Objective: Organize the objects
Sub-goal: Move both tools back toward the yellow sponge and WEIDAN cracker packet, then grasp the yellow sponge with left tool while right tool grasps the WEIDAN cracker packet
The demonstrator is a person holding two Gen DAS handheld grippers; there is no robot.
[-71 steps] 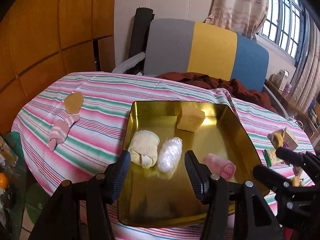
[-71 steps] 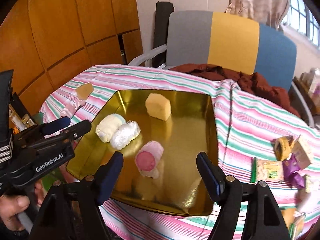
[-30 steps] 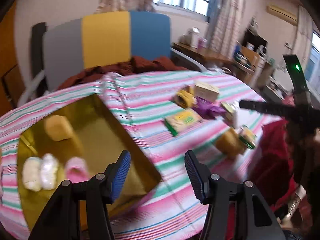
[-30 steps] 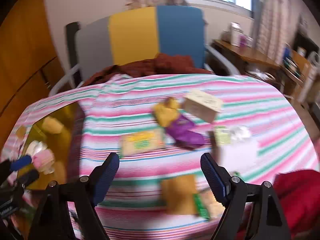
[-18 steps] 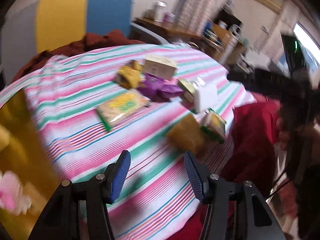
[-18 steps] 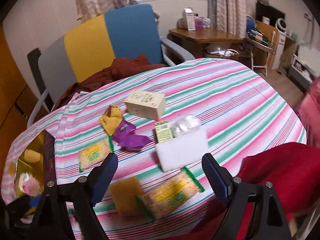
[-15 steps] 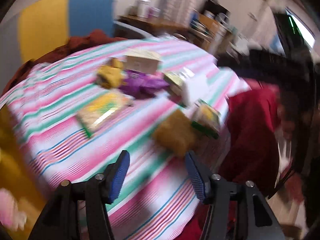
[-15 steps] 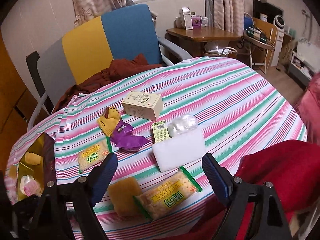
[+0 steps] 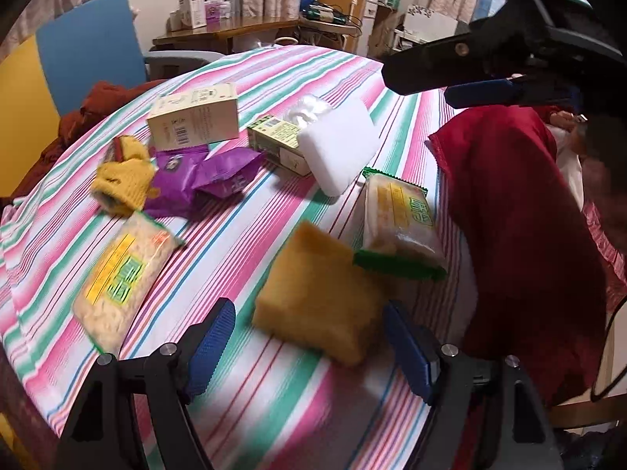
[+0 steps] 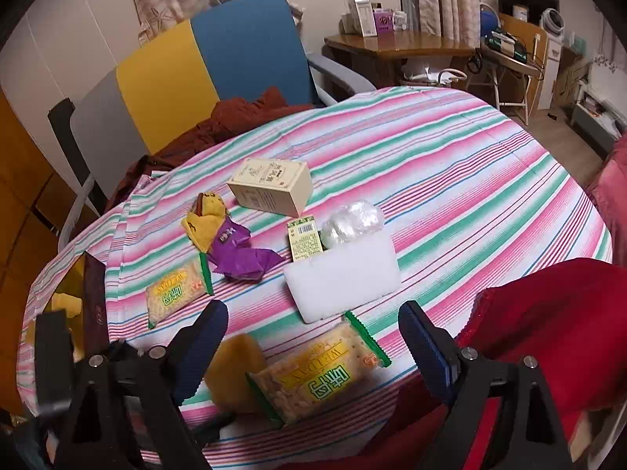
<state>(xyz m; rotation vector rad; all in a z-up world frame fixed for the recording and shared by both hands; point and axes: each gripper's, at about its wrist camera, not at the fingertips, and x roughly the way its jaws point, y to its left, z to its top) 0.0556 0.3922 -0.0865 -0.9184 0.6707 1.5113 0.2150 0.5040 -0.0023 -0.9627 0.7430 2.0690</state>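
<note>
My left gripper hangs low over the striped tablecloth. Its jaws are opening, and a yellow sponge lies just ahead between the fingertips, untouched. A green-edged snack packet rests partly on the sponge. My right gripper is also opening, with nothing gripped, above that snack packet and the sponge. Further back lie a white foam block, a cream box, a purple wrapper and a second snack packet. The gold tray shows at the far left.
A person's red garment covers the table's near right edge. A yellow knitted item, a small green box and a clear plastic ball lie in the pile. A grey, yellow and blue chair stands behind the table.
Both views have swung right, from the gold tray to the loose pile. My left gripper has come down close to the yellow sponge and its jaws have spread much wider.
</note>
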